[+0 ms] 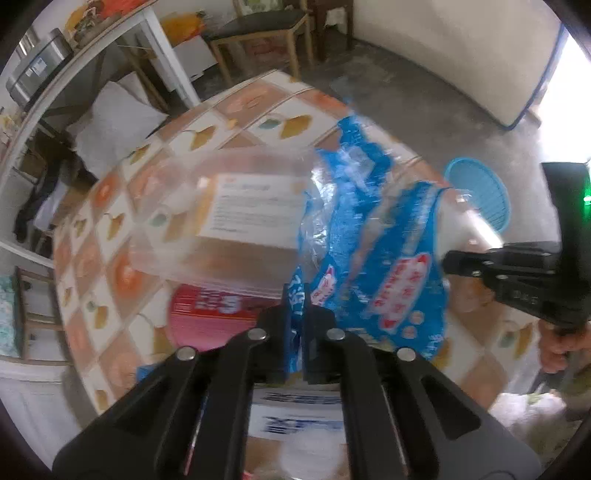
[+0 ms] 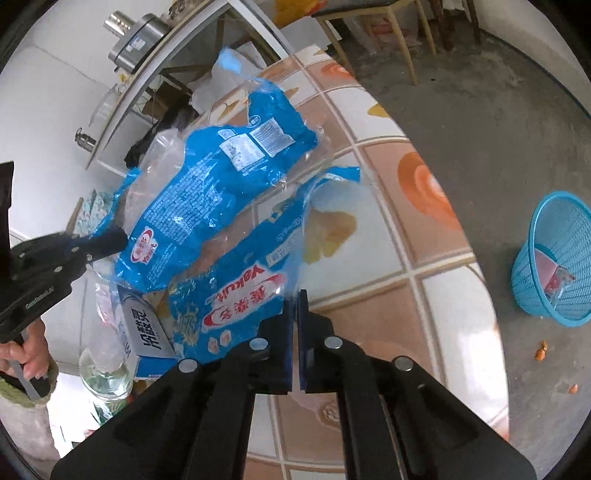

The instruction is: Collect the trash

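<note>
A torn blue Yakult plastic wrapper hangs in the air above the tiled table. My left gripper is shut on its lower edge. My right gripper is shut on another edge of the same wrapper, which stretches between the two. In the left wrist view my right gripper shows at the right. In the right wrist view my left gripper shows at the left. A blue mesh trash basket stands on the floor beyond the table, with some trash inside.
On the table lie a clear plastic lid with a label, a pink-red round lid, a white-blue carton and a clear bottle. A wooden stool and a white table stand behind.
</note>
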### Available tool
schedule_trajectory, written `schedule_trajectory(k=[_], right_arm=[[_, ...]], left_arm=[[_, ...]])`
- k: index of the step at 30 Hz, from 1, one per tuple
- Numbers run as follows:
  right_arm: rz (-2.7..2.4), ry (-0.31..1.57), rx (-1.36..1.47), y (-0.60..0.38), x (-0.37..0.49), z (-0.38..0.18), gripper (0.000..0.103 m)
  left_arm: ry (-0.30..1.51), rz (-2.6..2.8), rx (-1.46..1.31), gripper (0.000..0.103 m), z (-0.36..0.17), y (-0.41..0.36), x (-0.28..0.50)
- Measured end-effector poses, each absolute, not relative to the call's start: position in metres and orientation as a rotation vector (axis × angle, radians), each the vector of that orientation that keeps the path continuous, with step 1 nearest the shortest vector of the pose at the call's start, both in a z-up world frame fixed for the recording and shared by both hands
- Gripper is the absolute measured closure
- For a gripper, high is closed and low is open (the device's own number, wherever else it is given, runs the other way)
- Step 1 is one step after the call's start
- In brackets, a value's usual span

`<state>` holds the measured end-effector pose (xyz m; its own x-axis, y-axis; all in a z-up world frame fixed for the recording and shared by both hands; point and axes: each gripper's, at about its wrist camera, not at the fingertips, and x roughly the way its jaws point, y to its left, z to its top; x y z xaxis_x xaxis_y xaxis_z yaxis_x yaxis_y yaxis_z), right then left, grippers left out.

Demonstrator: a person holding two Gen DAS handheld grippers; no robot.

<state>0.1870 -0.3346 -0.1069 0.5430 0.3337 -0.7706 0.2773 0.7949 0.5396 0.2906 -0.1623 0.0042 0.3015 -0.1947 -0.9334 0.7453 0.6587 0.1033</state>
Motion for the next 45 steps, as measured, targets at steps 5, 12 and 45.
schedule_trajectory(k=[5, 12, 45], right_arm=[[0.064, 0.991, 0.712, -0.348, 0.166, -0.099, 0.101], [0.115, 0.944, 0.756, -0.365, 0.113, -0.082, 0.101], [0.202, 1.046, 0.883, -0.366, 0.110, -0.114, 0.063]], left_arm=[[1.089, -0.784, 0.524, 0.103, 0.025, -0.170, 0.246], [1.127, -0.937, 0.369, 0.103, 0.027, -0.163, 0.148], [0.955, -0.914, 0.445, 0.103, -0.065, -0.153, 0.061]])
